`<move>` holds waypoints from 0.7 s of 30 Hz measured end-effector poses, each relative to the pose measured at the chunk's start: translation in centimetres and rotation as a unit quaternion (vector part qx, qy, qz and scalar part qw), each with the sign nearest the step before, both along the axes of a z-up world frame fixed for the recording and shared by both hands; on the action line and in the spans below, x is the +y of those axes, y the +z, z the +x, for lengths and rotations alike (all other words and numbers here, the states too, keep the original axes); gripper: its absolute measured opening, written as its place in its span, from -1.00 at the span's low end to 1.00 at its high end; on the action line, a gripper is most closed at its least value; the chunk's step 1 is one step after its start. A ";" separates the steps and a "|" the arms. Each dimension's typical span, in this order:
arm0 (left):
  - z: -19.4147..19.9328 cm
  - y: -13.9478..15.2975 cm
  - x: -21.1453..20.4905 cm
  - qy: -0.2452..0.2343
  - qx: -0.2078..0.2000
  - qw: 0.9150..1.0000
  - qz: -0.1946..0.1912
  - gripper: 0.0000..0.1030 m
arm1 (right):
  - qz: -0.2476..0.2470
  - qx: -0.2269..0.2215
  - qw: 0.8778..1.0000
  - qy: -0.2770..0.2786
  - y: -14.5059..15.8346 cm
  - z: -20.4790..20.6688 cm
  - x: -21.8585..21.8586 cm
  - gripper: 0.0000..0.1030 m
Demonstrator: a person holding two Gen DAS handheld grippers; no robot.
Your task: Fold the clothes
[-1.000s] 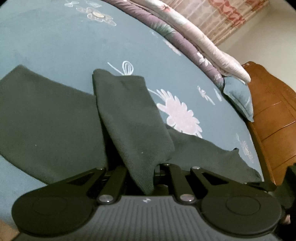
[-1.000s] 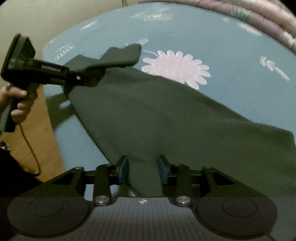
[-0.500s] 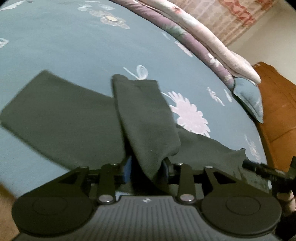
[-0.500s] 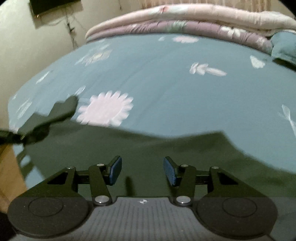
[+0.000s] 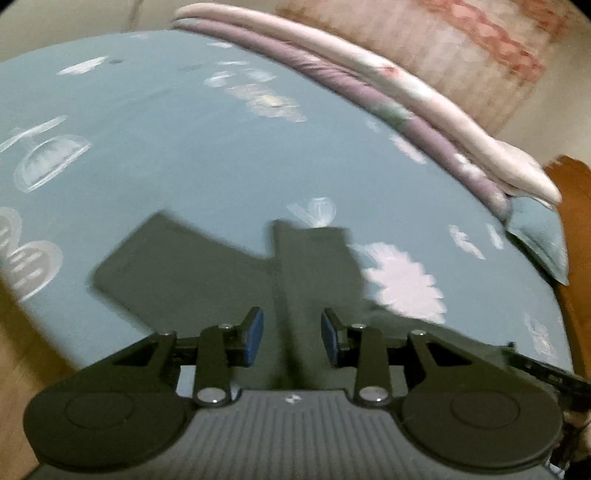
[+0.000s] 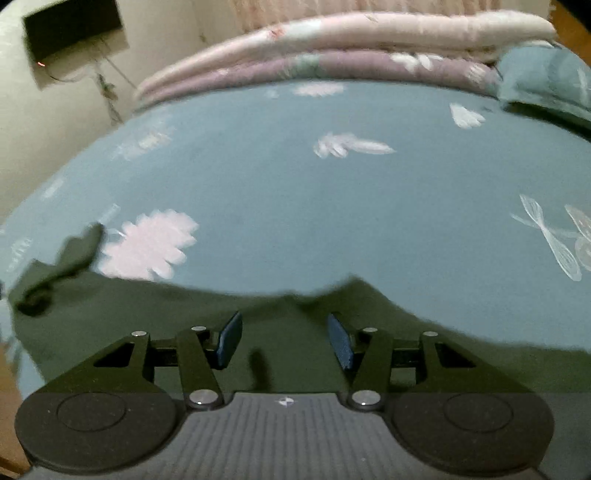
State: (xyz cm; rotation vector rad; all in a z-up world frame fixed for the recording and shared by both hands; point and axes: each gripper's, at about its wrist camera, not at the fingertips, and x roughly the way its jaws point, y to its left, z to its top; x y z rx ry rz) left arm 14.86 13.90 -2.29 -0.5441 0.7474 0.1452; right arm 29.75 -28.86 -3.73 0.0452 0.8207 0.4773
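A dark green garment (image 5: 192, 266) lies flat on the blue flowered bed (image 5: 184, 155). One folded-over strip of the garment (image 5: 314, 266) runs from between my left fingers toward the bed's middle. My left gripper (image 5: 291, 341) is open above that strip, its blue pads apart and clear of the cloth. In the right wrist view the same garment (image 6: 295, 332) spreads across the near bed. My right gripper (image 6: 284, 341) hovers open over the garment, holding nothing. The garment's folded corner (image 6: 62, 266) shows at the left.
Rolled pink and purple quilts (image 5: 388, 99) line the far side of the bed. A blue pillow (image 5: 539, 236) and a wooden headboard (image 5: 576, 221) are at the right. Wooden floor (image 5: 22, 332) lies past the bed's left edge. A dark wall screen (image 6: 74, 26) hangs at the back left.
My left gripper has opened and let go of the folded strip, which now lies flat. My right gripper let go earlier and opened wider. Both have drawn back and tilted up.
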 end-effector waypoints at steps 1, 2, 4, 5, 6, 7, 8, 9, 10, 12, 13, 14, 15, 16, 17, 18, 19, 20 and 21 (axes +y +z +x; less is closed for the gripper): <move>1.1 0.2 -1.1 -0.024 -0.007 1.000 -0.008 -0.34 | 0.006 -0.004 1.000 0.010 0.2 0.1 0.3 0.15; 2.2 0.4 -2.3 -0.049 -0.014 0.999 -0.016 -0.34 | -0.011 0.001 1.000 0.009 -0.4 0.4 0.5 0.15; 4.3 0.5 -4.9 -0.103 -0.025 0.994 -0.031 -0.32 | -0.046 0.012 0.999 0.008 -1.6 0.9 0.9 0.13; 5.4 0.5 -6.4 -0.131 -0.029 0.990 -0.036 -0.30 | -0.045 0.013 0.999 0.000 -1.4 0.5 0.3 0.07; 6.4 0.3 -7.8 -0.157 -0.032 0.986 -0.042 -0.28 | -0.044 0.013 0.999 -0.009 -1.2 0.1 -0.3 0.08; 7.3 0.1 -9.1 -0.181 -0.034 0.982 -0.052 -0.25 | -0.042 0.013 0.999 -0.018 -1.0 -0.3 -0.9 0.11; 8.4 -0.2 -10.6 -0.206 -0.034 0.976 -0.066 -0.24 | -0.041 0.014 0.999 -0.026 -0.8 -0.7 -1.6 0.14; 9.6 -0.6 -12.1 -0.231 -0.034 0.969 -0.081 -0.24 | -0.044 0.010 0.999 -0.028 -0.5 -1.5 -2.0 0.19; 10.7 -0.9 -13.5 -0.251 -0.034 0.963 -0.090 -0.24 | -0.047 0.007 0.998 -0.029 -0.1 -2.2 -2.4 0.20; 12.6 -1.8 -16.4 -0.289 -0.032 0.951 -0.106 -0.24 | -0.052 0.010 0.998 -0.031 -0.2 -3.2 -3.0 0.20; 13.5 -2.4 -17.7 -0.306 -0.031 0.945 -0.113 -0.24 | -0.058 0.014 0.998 -0.034 -0.4 -3.7 -3.3 0.20; 14.4 -2.9 -19.0 -0.320 -0.028 0.939 -0.120 -0.24 | -0.063 0.018 0.997 -0.036 -0.6 -4.2 -3.6 0.20; 15.2 -3.6 -20.4 -0.332 -0.023 0.934 -0.126 -0.24 | -0.072 0.029 0.996 -0.049 -1.2 -4.4 -4.1 0.20; 15.8 -4.3 -21.2 -0.332 -0.016 0.934 -0.131 -0.24 | -0.081 0.041 0.994 -0.062 -1.9 -4.6 -4.6 0.21; 16.2 -4.8 -21.2 -0.320 -0.011 0.938 -0.134 -0.24 | -0.080 0.050 0.993 -0.069 -2.4 -4.7 -5.1 0.21; 16.6 -5.2 -21.3 -0.308 -0.006 0.941 -0.138 -0.24 | -0.067 0.041 0.994 -0.070 -2.6 -5.2 -5.6 0.24; 17.0 -5.6 -21.4 -0.296 -0.001 0.945 -0.141 -0.26 | -0.066 0.039 0.995 -0.069 -2.7 -5.4 -5.6 0.27; 17.3 -6.0 -21.4 -0.284 0.004 0.948 -0.145 -0.43 | -0.065 0.038 0.995 -0.068 -2.7 -5.6 -5.6 0.28; 17.7 -6.5 -21.5 -0.272 0.008 0.951 -0.148 -0.42 | -0.066 0.036 0.995 -0.067 -2.8 -5.7 -5.5 0.32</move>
